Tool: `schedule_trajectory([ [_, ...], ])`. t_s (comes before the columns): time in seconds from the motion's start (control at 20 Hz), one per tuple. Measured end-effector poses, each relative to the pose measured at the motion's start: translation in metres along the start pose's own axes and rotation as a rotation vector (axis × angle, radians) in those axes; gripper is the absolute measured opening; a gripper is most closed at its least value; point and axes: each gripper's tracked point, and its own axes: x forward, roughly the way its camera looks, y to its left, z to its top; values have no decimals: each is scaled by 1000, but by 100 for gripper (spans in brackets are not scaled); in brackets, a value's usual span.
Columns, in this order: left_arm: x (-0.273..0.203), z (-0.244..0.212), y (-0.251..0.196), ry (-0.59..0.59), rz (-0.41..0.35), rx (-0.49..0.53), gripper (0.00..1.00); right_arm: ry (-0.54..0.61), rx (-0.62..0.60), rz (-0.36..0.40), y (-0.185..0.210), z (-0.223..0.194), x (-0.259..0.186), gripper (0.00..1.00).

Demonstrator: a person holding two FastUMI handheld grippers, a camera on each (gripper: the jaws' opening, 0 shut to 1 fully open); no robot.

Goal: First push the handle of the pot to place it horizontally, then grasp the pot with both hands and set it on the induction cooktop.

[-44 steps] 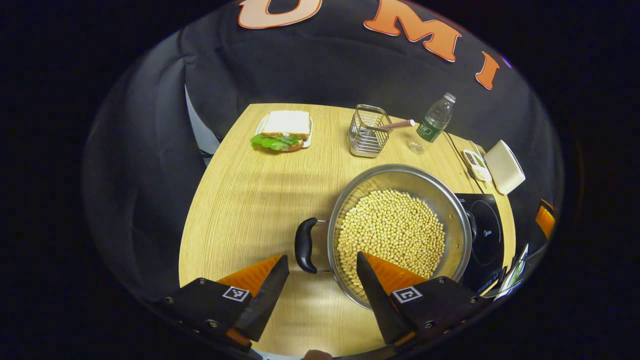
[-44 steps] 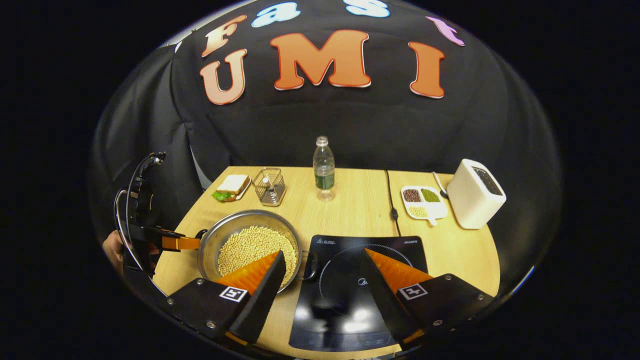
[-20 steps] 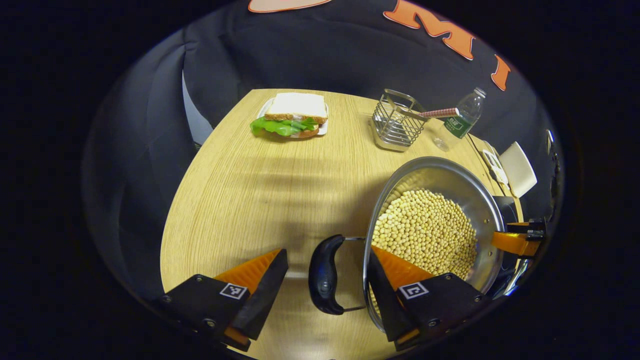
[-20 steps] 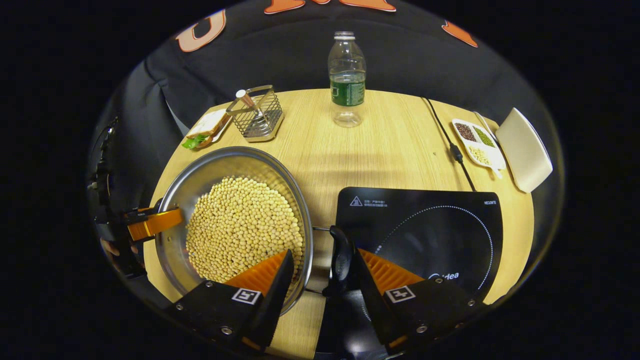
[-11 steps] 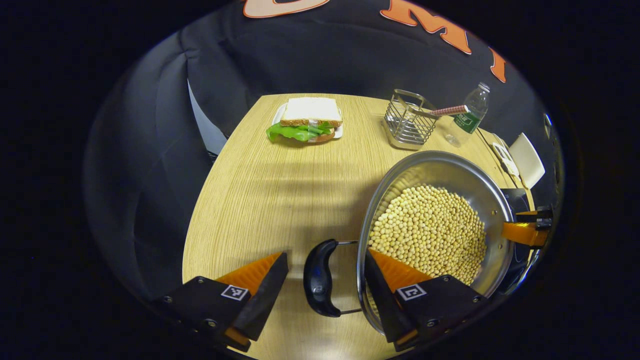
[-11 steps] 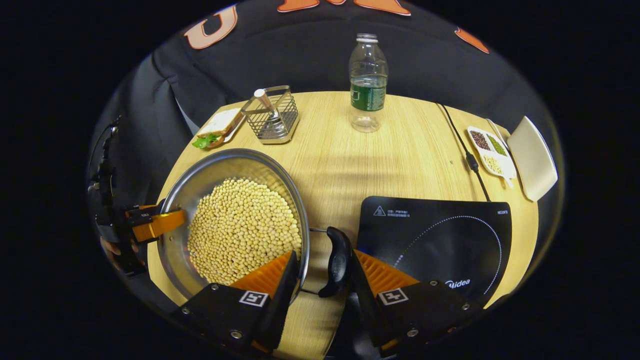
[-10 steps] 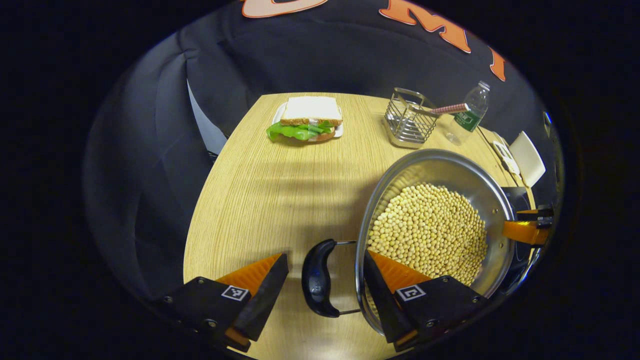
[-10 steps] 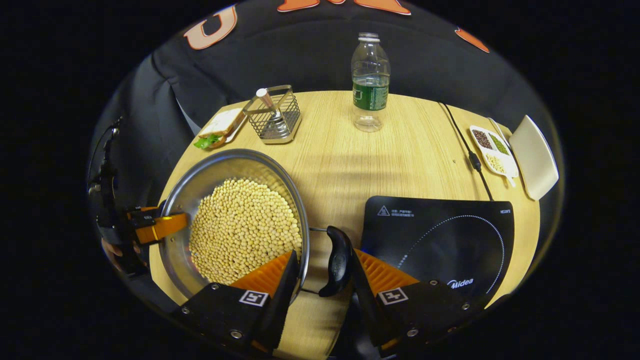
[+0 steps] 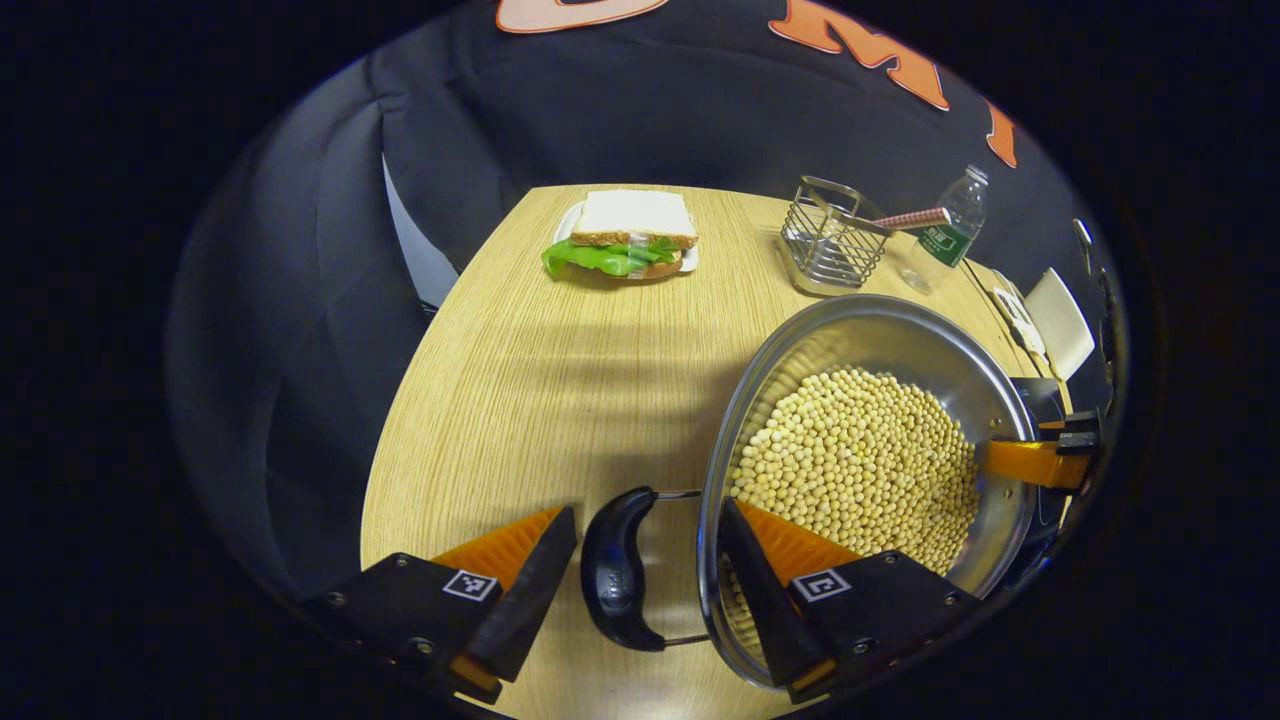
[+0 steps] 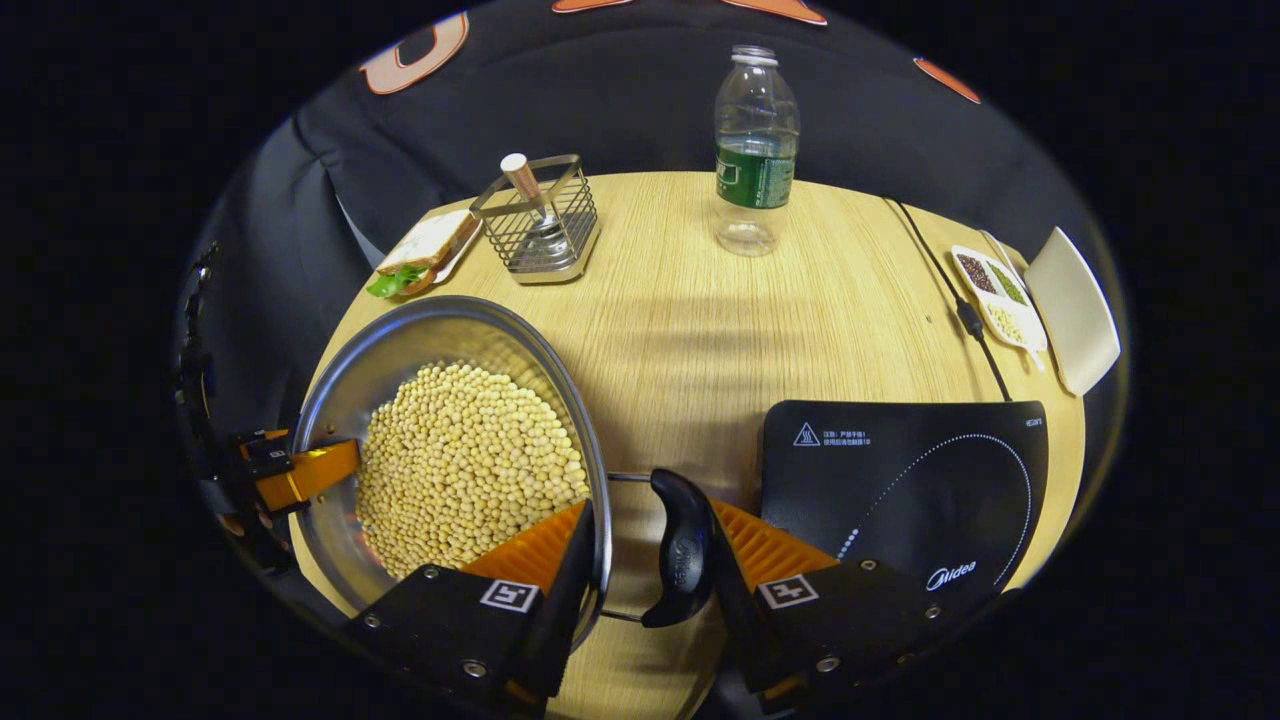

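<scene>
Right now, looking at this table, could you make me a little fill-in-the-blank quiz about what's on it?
1. The round steel pot is filled with pale yellow ____.
2. The black flat induction cooktop has ____ standing on it.
3. The clear plastic bottle wears a ____ label.
4. The wire basket sits between the bottle and the ____ with green lettuce.

Missing words: beans; nothing; green; sandwich

A silver pot (image 10: 345, 400) is filled with pale yellow beans (image 10: 465, 465), and its handles (image 10: 682, 550) are black. Orange ribbing and black-and-white square tags are seen on each black claw (image 9: 640, 600). The desk (image 10: 720, 330) is light wood (fine-grained); the cooktop (image 10: 900, 490) is black.
</scene>
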Motion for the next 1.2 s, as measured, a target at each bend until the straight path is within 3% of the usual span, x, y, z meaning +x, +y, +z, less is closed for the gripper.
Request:
schedule_trajectory([
  [0.1, 1, 1, -2, -30, -6, -20, 90, -18, 13, -4, 0, 2, 2, 66],
  [0.2, 0, 1, -4, -57, 0, -45, 77, -39, 35, -7, 1, 1, 8, 66],
  [0.45, -2, 5, -4, -108, 9, -92, 71, -76, 66, 13, 1, 2, 11, 66],
  [0.8, -3, 9, -3, -169, 79, -66, 69, -60, 111, 40, 3, 1, 10, 55],
  [1.2, 1, 9, -6, -177, 86, -96, 67, -55, 116, 42, 0, 8, 1, 49],
])
